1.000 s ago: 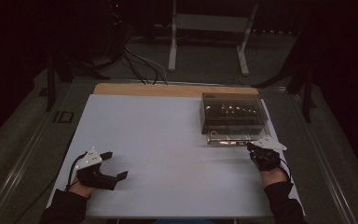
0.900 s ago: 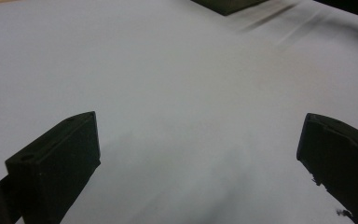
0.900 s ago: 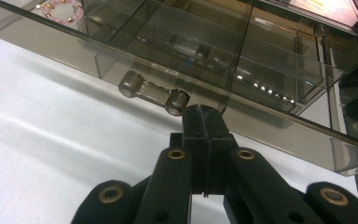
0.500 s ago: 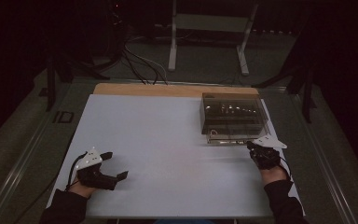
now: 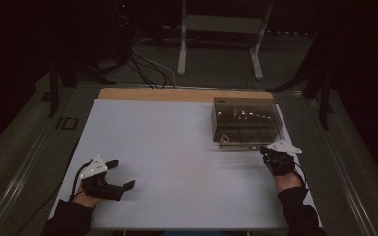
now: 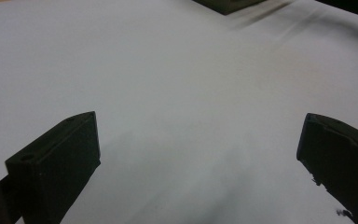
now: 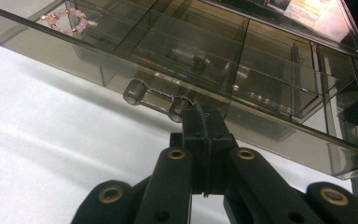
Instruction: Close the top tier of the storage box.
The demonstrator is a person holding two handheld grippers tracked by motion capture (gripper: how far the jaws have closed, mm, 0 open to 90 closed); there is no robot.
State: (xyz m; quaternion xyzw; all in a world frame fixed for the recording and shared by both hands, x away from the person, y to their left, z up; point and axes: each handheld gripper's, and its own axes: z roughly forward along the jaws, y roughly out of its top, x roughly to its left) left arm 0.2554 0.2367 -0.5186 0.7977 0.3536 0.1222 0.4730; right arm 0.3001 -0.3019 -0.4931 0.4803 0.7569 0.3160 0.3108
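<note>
Clear plastic drawer box sits at the table's far right corner, bottom drawer pulled out a little, pink bracelet inside. Right gripper has jaws pressed together just at the drawer's small handle; can't tell if it's pinched. Left gripper gapes wide over bare table near the front left. Box looks light, rigid, slick, brittle; best hold is that handle.
</note>
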